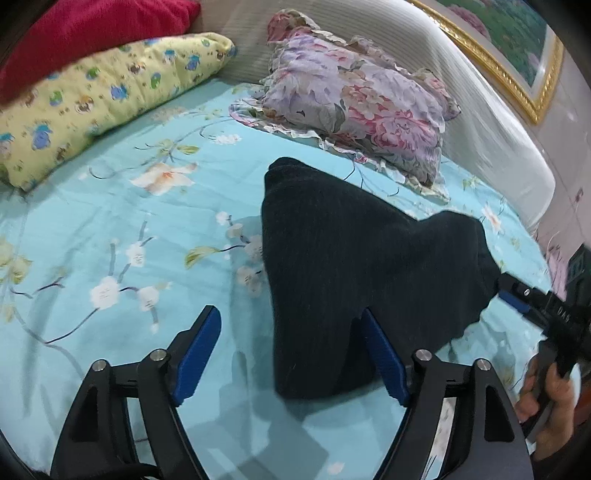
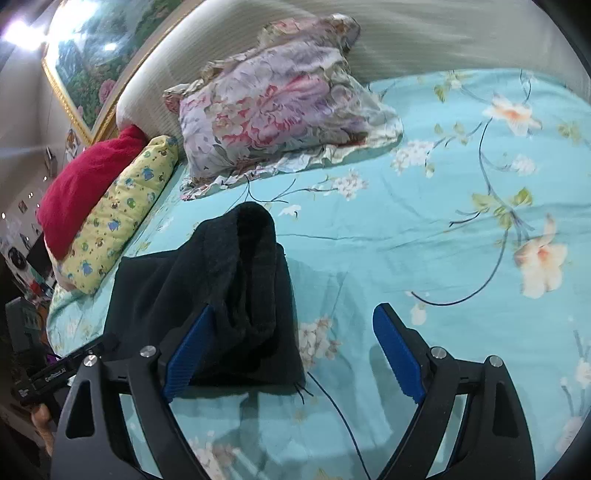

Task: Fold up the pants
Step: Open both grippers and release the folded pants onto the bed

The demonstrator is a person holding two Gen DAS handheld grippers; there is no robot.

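The dark navy pants (image 1: 354,266) lie bunched in a folded heap on the turquoise floral bedsheet (image 1: 110,229). My left gripper (image 1: 291,350) is open, its right pad against the near edge of the pants. My right gripper shows at the right of the left wrist view (image 1: 524,299), touching the pants' right end. In the right wrist view the pants (image 2: 221,295) lie left of centre; my right gripper (image 2: 295,350) is open, its left pad against the cloth, its right pad over bare sheet (image 2: 424,240).
A floral pillow (image 1: 362,107) lies behind the pants against the white headboard (image 1: 480,122). A yellow patterned pillow (image 1: 96,99) and a red cushion (image 1: 85,33) are at the far left. A gold-framed picture (image 1: 517,44) hangs above. A thin dark thread (image 2: 332,402) trails from the pants.
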